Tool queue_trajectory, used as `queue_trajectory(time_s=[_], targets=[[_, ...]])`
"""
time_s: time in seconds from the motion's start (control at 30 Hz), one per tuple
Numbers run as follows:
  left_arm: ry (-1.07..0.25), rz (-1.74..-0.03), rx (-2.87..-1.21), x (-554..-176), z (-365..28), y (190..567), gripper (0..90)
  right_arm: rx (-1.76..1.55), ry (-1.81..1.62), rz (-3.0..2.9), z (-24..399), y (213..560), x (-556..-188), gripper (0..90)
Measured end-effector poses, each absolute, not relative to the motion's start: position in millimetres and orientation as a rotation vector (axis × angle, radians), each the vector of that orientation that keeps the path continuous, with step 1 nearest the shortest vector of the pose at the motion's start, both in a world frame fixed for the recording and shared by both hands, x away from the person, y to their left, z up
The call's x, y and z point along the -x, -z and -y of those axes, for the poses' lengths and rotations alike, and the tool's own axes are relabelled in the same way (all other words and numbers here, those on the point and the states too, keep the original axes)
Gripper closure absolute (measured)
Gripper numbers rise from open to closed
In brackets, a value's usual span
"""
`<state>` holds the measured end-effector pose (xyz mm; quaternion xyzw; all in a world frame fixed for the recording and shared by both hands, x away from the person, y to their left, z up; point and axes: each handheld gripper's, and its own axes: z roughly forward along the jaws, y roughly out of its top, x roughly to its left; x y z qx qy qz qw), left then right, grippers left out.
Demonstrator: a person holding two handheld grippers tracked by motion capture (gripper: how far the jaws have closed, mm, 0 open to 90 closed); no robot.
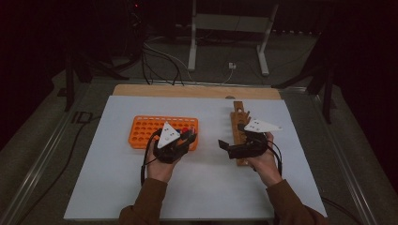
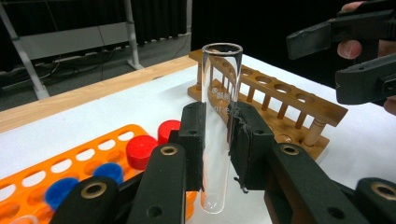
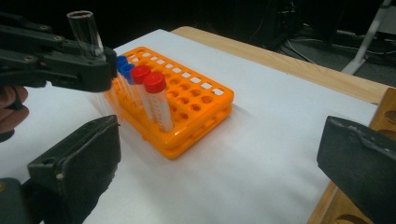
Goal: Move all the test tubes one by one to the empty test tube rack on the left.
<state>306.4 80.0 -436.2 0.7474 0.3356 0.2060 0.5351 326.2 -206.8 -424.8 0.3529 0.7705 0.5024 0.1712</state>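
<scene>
My left gripper is shut on a clear, uncapped glass test tube, held upright just off the near right corner of the orange tube rack. From the right gripper view the same tube sticks up above the left gripper. Two red-capped tubes and some blue-capped tubes stand in the orange rack. My right gripper is open and holds nothing. It hovers beside the wooden tube rack, its jaws pointing left toward the left gripper.
A white sheet covers the table, with bare wooden tabletop along the far edge. The wooden rack has a row of round holes with nothing in them. Cables and a metal stand's legs lie on the floor beyond.
</scene>
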Motion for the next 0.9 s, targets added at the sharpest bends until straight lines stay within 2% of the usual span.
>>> queue_trajectory(time_s=[0.9], targets=[[-0.504, -0.878, -1.758, -306.7, -133.2, 433.2, 75.6, -1.042, -1.414, -2.148, 231.3, 428.1, -318.4, 0.2]])
